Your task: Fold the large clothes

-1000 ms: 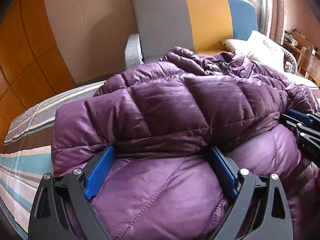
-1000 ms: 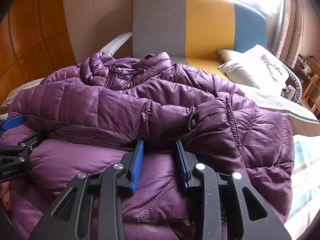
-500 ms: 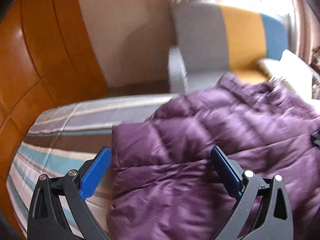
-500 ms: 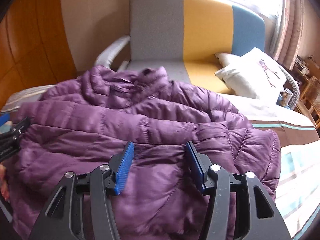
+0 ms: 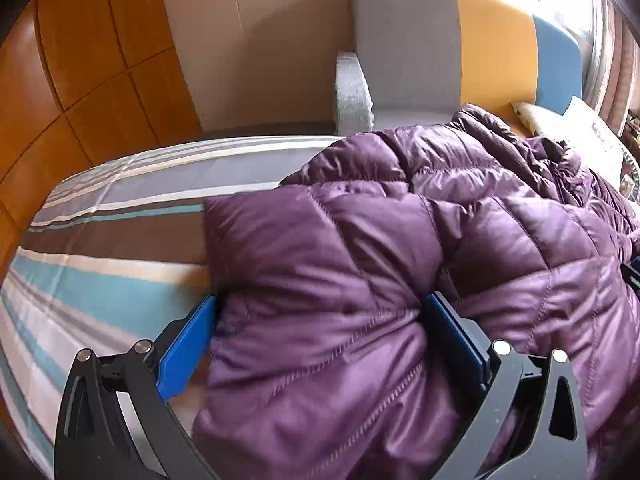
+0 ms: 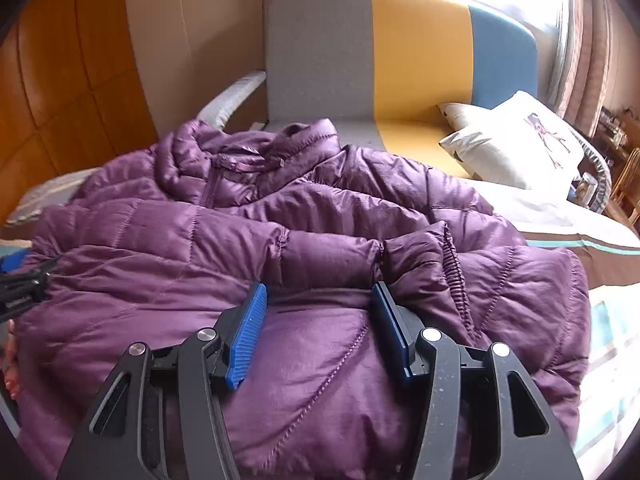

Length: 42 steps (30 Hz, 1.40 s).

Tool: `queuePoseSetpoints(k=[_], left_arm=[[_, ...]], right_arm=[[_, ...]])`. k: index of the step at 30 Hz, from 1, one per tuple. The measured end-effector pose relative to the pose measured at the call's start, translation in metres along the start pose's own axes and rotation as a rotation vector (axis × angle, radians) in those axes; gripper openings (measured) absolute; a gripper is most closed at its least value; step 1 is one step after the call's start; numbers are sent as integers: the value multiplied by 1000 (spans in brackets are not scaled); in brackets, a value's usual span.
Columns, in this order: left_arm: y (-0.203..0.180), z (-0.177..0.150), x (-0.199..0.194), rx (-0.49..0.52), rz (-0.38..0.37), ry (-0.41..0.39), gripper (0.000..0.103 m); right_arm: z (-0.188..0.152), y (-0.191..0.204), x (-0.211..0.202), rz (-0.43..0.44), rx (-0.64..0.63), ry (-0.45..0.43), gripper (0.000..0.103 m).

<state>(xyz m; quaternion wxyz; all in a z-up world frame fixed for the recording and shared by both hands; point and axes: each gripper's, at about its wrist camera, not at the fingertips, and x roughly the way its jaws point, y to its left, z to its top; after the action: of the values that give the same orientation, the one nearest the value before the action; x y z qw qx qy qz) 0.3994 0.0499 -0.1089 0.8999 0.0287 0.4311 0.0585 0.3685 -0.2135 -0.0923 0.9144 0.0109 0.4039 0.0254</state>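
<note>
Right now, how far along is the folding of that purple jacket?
Partly done, it seems. The jacket lies on the striped bed, one sleeve already folded across its front, cuff near the middle. In hand: the left tool and right tool are both open, jacket fabric bulging between their fingers. Left: the jacket is still long and bulky, so at least one more fold looks needed.

Right gripper (image 6: 318, 320) has its fingers (image 6: 246, 332) spread over the puffy purple jacket (image 6: 320, 240), which is heaped on the striped bed (image 6: 608, 248), sofa (image 6: 380, 52) behind.
</note>
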Motion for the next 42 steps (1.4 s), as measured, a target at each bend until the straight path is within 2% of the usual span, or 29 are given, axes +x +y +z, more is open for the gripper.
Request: queuePoseSetpoints(k=[2,4,7,11,13,15,17,19,22,24,27,31,34,37,38,39,42], left_arm=[[1,2,-19,-14,17,-30,101],[2,9,-40,-51,3,-84,101],[-13,34,-53,-40,-18,-113,101],[-46,72,-28,47,-7,-61,101],[-62,89,-7,90,29,-19,98],[-73,102,8,111,14,7,98],[-82,109,22,127,34,26,98],[-87,114,41,140,76,38,98],[-85,109,65,115,97,77,99],[-77,104,73,73,81,66,101],[-66,99,77,12,52,61,101],[-71,101,77,30,65,61,101],[-69,107,64,60,78,62,101],[-65,112,38,56,102,-39,101],[-66,116,31,46,88,-61,101],[-70,120,29,47,63,-62,101],[-89,129,38,98,63,-36,101]], right_arm=[[3,-5,-15,23,0,-26,54],[11,-11,-26,29,6,-50,54],[33,-22,-29,17,45,-61,54],[60,-22,-1,-39,17,4,50],[72,-23,13,-42,3,8,50],[85,-24,29,-56,-1,23,50],[92,-24,43,-44,-6,37,49],[97,-21,62,-27,-22,75,37],[92,-26,86,-55,-4,133,37],[86,-29,87,-78,4,113,29],[75,-31,87,-94,34,56,29],[77,-20,85,-133,-19,58,30],[86,-21,70,-89,-5,39,30],[101,-16,46,-35,3,-44,30],[106,-12,44,-19,-7,-50,30],[110,-5,46,1,-21,-44,30],[116,16,63,14,-79,9,30]])
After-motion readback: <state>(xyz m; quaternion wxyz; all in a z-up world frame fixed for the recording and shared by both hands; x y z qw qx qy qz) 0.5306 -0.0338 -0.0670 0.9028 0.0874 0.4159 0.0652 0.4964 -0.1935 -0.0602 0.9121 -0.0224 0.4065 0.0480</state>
